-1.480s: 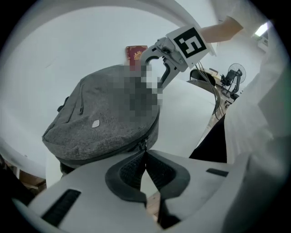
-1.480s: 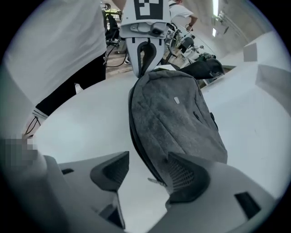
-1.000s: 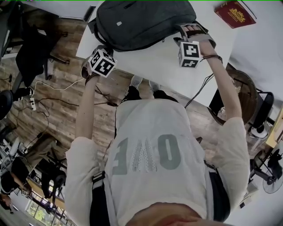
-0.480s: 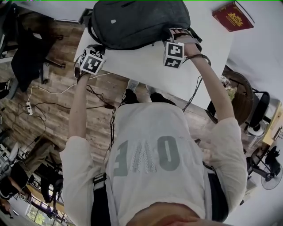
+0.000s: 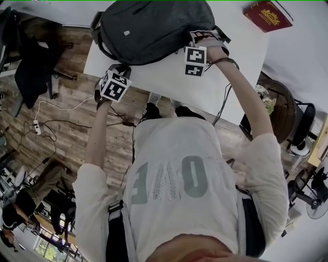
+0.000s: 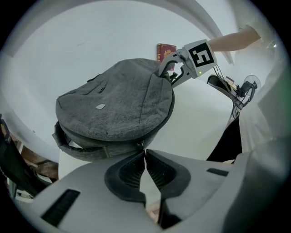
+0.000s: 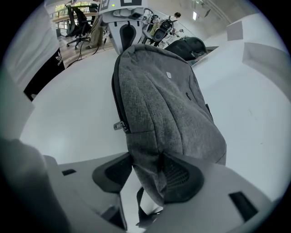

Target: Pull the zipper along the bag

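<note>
Nearest to the person, at the bag's near rim, the left gripper has its jaws pressed together. Their tips meet exactly at the small metal zipper pull, so I judge that they pinch it. At the bag's right end the right gripper takes the grey fabric between its pads. Its jaws have just been closing, and both pads lie against the cloth. The bag itself lies flat on the white table. Beyond the bag, well apart from it, lies a red book.

The step in hand, as I read it, is the pull itself: one end of the bag is anchored and the pull is caught. The next move calls for drawing the left gripper along the curved seam, following the rim and not lifting away from it, while the right one holds the bag against sliding.
</note>
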A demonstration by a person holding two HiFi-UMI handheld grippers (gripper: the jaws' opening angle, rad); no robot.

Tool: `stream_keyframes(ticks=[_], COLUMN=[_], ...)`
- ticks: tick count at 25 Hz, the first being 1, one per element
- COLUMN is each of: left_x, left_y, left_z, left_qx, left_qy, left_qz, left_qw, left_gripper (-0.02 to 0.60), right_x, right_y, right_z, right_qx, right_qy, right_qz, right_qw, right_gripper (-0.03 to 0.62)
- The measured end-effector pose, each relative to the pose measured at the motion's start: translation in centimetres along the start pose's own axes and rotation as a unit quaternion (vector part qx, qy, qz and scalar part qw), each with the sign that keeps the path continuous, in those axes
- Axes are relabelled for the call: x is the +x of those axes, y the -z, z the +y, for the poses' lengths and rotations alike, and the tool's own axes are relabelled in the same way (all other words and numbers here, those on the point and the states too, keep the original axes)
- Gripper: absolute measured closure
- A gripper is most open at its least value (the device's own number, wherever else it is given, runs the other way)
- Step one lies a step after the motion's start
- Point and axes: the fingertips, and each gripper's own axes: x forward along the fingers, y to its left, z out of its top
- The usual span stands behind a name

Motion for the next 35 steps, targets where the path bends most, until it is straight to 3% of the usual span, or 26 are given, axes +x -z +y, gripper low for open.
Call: stream_keyframes(ticks=[3, 8, 12, 16, 20, 25, 28, 32, 35], left_x=[-0.1, 0.9, 1.7, 1.8, 1.5, 1.4, 1.6, 1.7, 2.1], left_y=[-0.4, -3.0, -4.0, -3.8, -3.5, -2.7, -2.7, -3.0, -3.4], left_z=[-1.6, -6.8, -7.5, -6.5, -5.5, -3.6, -1.5, 1.6, 2.3], left_qx=[-0.029, -0.015, -0.067, -0.070, -0.050, -0.014, 0.016, 0.085, 0.093], left_qy=[0.006, 0.037, 0.009, -0.017, -0.028, -0.037, -0.044, -0.064, -0.057], left_qz=[-0.007, -0.010, -0.037, -0.031, -0.023, -0.016, -0.012, 0.001, -0.001], left_qw=[0.9995, 0.9992, 0.9971, 0.9969, 0.9981, 0.9991, 0.9988, 0.9943, 0.9940], left_gripper=[0.554, 0.554, 0.554, 0.555, 0.555, 0.555, 0.555, 0.555, 0.555], right_x=[0.0, 0.0, -0.1, -0.5, -1.3, -3.1, -4.5, -6.0, -6.0], right_y=[0.2, 0.7, 0.7, 0.7, 0.7, 0.5, -0.1, -1.9, -2.5], right_z=[0.2, 0.7, 0.7, 0.9, 1.5, 3.6, 5.1, 6.8, 7.5], right_qx=[0.000, -0.017, -0.014, -0.020, -0.020, 0.016, 0.057, 0.144, 0.171], right_qy=[-0.003, -0.013, -0.012, -0.015, -0.032, -0.067, -0.091, -0.116, -0.127], right_qz=[-0.007, -0.006, -0.014, -0.012, 0.002, 0.014, 0.006, -0.011, 0.005], right_qw=[1.000, 1.000, 1.000, 1.000, 0.999, 0.998, 0.994, 0.983, 0.977], right_gripper=[0.378, 0.381, 0.387, 0.399, 0.411, 0.425, 0.431, 0.439, 0.439])
